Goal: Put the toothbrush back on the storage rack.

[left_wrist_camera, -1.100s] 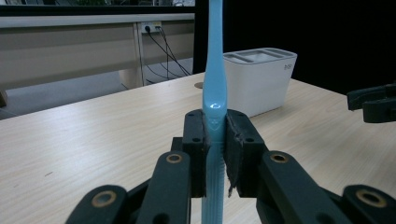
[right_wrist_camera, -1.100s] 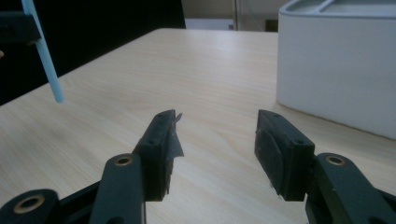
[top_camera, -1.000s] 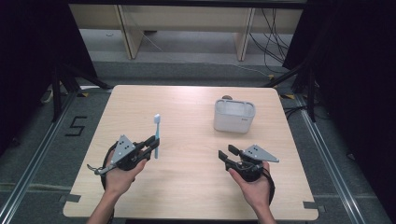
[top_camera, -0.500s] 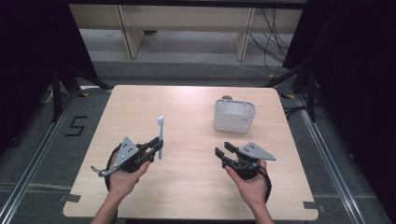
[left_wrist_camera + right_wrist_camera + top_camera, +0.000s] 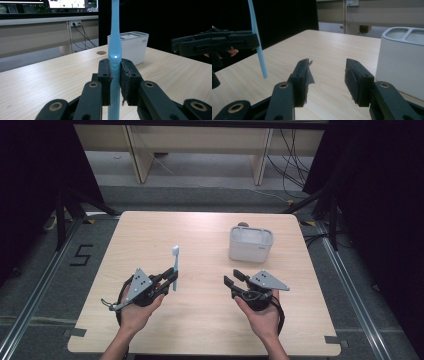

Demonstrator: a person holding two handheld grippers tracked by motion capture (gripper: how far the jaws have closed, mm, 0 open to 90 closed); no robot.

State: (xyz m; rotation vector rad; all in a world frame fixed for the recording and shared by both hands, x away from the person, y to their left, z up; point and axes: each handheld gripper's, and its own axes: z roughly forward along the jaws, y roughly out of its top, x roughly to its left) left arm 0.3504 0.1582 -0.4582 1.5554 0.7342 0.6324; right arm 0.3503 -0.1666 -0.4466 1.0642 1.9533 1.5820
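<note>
- The left gripper (image 5: 169,279) sits in the person's left hand (image 5: 136,307) above the near left part of the table (image 5: 200,330), its jaws aimed toward the table's middle and a little away from the person.
- Its two pads are pressed onto the handle of a light blue toothbrush (image 5: 175,268), which stands upright, slightly tilted, with the bristle head on top and its lower end clear of the wood.
- In the left gripper view the toothbrush (image 5: 114,50) runs straight up between the black pads; its head is cut off by the top edge, and its lower end drops out of sight behind the jaws.
- The right gripper (image 5: 233,279) lies in the right hand (image 5: 260,317), palm up, over the near right part of the table, jaws pointing toward the left gripper and well apart from it.
- Its jaws stand spread with only bare wood between them; they have just been closing a little, onto nothing.
- In the right gripper view the toothbrush (image 5: 257,37) hangs at far left, its top cropped.
- A white holder (image 5: 251,243) stands beyond the right gripper toward the far right; what its compartments contain is hard to make out.
- Both forearms are cut off at the bottom of the high view.
</note>
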